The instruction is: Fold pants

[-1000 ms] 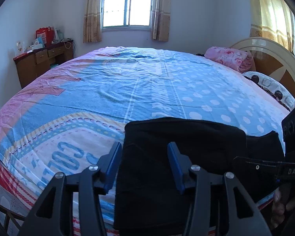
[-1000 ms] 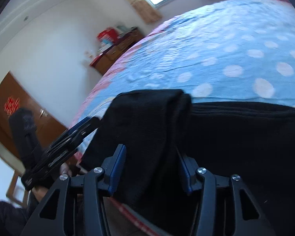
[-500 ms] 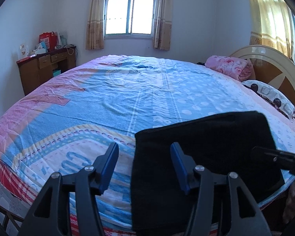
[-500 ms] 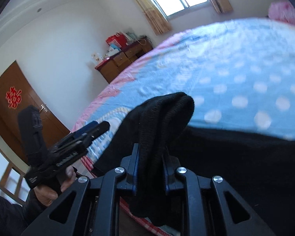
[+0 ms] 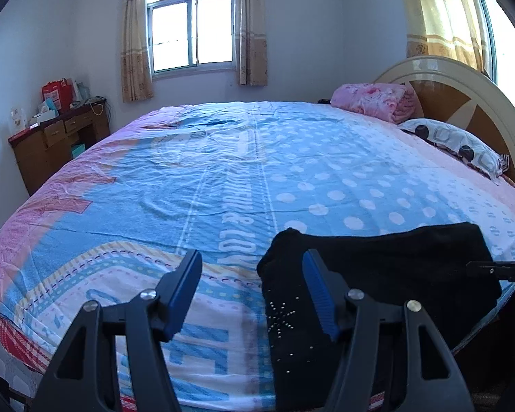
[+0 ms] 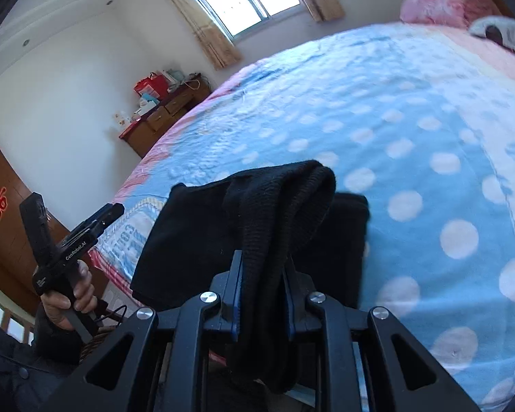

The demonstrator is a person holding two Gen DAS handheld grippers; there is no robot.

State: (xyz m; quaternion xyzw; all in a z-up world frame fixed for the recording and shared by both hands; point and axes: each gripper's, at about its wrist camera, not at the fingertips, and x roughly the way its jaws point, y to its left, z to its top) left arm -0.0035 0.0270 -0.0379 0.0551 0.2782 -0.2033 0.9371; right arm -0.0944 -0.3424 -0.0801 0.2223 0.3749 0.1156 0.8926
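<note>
The black pants lie folded at the near edge of the bed. My left gripper is open and empty, above the bed just left of the pants' left end. My right gripper is shut on a bunched fold of the black pants and holds it lifted above the rest of the fabric. The left gripper also shows in the right wrist view, held in a hand at the bed's edge.
A pink folded blanket and a dotted pillow lie by the headboard. A wooden desk with boxes stands at the far left wall. A window is behind the bed.
My right gripper closed on a fold of the pants and lifted it. My left gripper drew back and to the left off the fabric, still open.
</note>
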